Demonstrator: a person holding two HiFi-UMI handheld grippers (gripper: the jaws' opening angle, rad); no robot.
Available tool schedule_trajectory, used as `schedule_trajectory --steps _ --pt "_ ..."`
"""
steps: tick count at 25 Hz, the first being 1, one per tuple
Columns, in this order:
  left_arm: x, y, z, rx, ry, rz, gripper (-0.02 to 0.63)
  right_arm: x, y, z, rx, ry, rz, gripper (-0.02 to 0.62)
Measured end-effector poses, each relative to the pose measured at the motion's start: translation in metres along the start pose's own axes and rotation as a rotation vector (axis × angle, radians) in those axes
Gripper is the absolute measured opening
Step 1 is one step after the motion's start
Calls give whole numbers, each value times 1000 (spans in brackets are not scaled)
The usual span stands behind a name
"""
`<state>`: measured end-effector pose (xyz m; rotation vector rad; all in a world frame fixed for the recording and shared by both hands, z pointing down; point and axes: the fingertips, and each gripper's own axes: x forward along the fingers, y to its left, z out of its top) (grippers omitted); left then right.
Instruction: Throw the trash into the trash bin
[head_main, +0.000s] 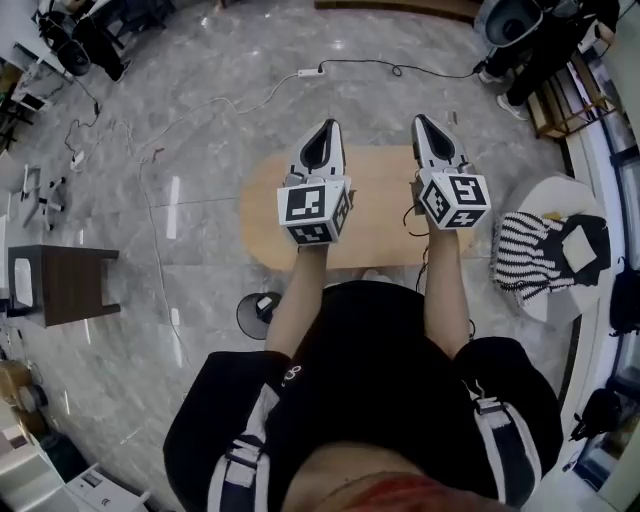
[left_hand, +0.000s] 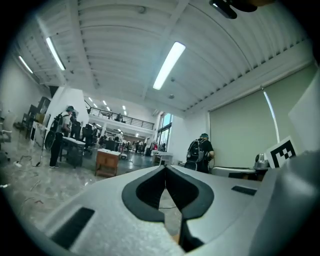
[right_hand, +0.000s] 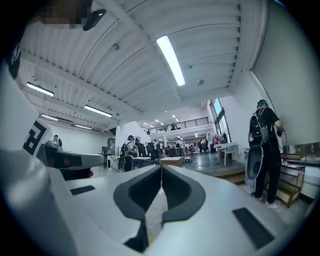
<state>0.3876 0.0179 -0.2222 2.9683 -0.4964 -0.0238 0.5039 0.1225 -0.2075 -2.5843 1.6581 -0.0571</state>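
Bright, even light from long ceiling tubes (left_hand: 169, 65); pale glare streaks on glossy floor (head_main: 172, 207). Strong fisheye bend w/ dark corners in both gripper views. Near foreground soft, bkgd slightly blurry.

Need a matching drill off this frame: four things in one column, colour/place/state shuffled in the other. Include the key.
Things:
1. left gripper
2. oval table
3. striped cloth
4. dark side table

Descriptions:
a. light wood, middle of the head view
b. on the floor at the head view's left edge
c. jaws shut, nothing between them
d. black and white, at the head view's right

Pairs: 1-c, 2-a, 3-d, 4-b
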Motion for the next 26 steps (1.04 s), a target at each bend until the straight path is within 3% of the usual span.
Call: schedule_trajectory --steps 7,26 --pt "20 -29 11 26 -21 -37 9 5 -13 21 -41 -23 5 12" --pt "35 -55 6 46 -12 -50 9 0 -32 16 -55 -7 28 12"
